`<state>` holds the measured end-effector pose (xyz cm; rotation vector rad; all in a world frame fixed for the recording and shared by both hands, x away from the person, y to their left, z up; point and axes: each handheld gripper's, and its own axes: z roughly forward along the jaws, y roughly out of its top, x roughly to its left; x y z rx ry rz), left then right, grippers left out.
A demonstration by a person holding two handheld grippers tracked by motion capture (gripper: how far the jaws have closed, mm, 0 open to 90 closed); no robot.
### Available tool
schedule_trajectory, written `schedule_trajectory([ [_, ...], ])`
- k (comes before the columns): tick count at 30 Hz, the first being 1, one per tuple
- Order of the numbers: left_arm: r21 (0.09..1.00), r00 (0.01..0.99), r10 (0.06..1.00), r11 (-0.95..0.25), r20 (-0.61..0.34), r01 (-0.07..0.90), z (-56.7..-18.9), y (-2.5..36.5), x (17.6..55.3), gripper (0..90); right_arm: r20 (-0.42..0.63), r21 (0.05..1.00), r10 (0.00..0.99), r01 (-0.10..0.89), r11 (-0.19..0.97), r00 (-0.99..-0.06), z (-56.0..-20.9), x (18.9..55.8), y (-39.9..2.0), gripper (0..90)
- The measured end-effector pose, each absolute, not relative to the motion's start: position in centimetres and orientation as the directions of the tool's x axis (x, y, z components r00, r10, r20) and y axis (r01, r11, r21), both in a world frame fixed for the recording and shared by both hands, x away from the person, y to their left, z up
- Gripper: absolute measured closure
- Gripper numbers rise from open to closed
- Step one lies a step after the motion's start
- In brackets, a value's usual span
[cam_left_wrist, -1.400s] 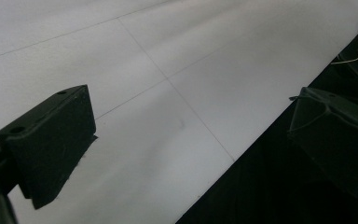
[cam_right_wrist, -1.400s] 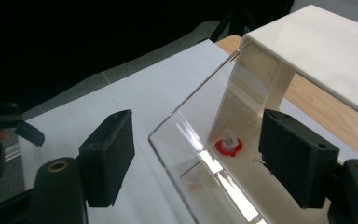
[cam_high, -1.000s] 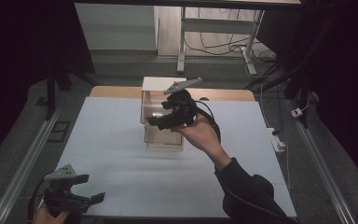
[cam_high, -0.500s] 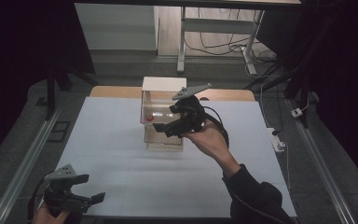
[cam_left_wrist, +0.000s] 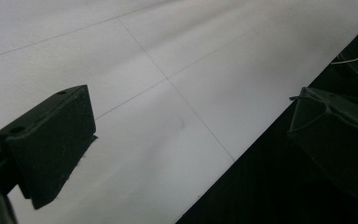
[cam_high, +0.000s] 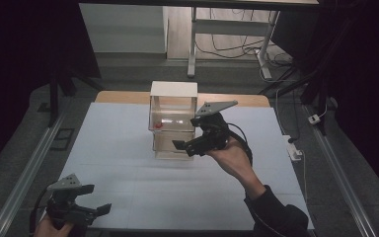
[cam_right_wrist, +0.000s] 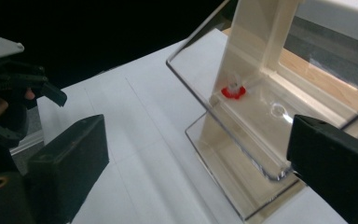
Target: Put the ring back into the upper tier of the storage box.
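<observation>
left gripper [cam_high: 86,212]: near-left corner of table [cam_high: 128,187], jaws apart, empty | clear two-tier box [cam_high: 173,123]: far-centre edge, small red piece [cam_high: 158,125] on upper shelf | right gripper [cam_high: 190,144]: just right of box, jaws just opened wide, nothing between

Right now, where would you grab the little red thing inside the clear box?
Probably by its red base, coming in through the open front of the clear box. It sits low on the upper shelf beside a wall, and the box's white top blocks reaching from above.

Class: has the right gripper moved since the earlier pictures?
Yes. The right gripper, jaws just opened, has drawn back from the clear drawer unit toward the table's near right.
</observation>
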<state>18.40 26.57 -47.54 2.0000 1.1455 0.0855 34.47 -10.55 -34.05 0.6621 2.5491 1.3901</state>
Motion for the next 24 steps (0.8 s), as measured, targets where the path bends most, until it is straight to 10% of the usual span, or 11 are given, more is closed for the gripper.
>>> schedule_trajectory([
  [24,0.674,0.586,0.746,-0.259,-0.316,0.692,-47.5,26.6,18.4,0.3,0.1,0.839,0.516,0.351,0.416,-0.851,-37.9,32.4,-14.8,0.0],
])
